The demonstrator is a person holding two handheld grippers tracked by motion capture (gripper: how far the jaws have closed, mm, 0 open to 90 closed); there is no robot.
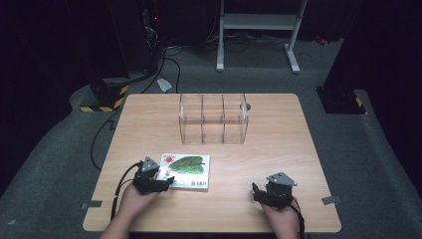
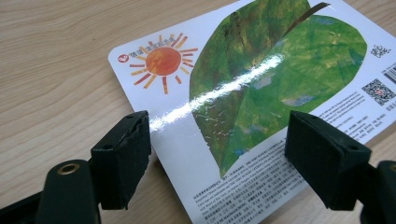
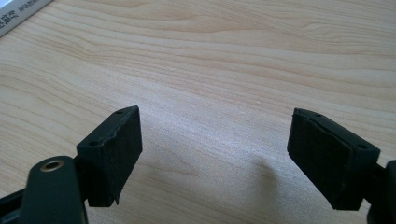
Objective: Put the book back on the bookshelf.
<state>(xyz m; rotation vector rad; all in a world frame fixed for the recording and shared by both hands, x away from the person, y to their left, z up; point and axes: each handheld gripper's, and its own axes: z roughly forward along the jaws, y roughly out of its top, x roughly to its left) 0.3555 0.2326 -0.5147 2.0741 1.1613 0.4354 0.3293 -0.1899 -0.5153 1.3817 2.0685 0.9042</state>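
Book: a thin glossy white picture book with a green leaf and orange sun lies flat on the wooden desk, front left.
Left gripper: fingers spread, straddling its near corner, nothing pinched.
Right gripper: fingers spread over bare wood.
Your move: slide one finger under the edge, then close squarely.
Beyond: clear plastic divider rack.

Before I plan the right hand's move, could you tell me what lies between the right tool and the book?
Only bare wooden table: in the high view nothing lies between the right tool and the book.
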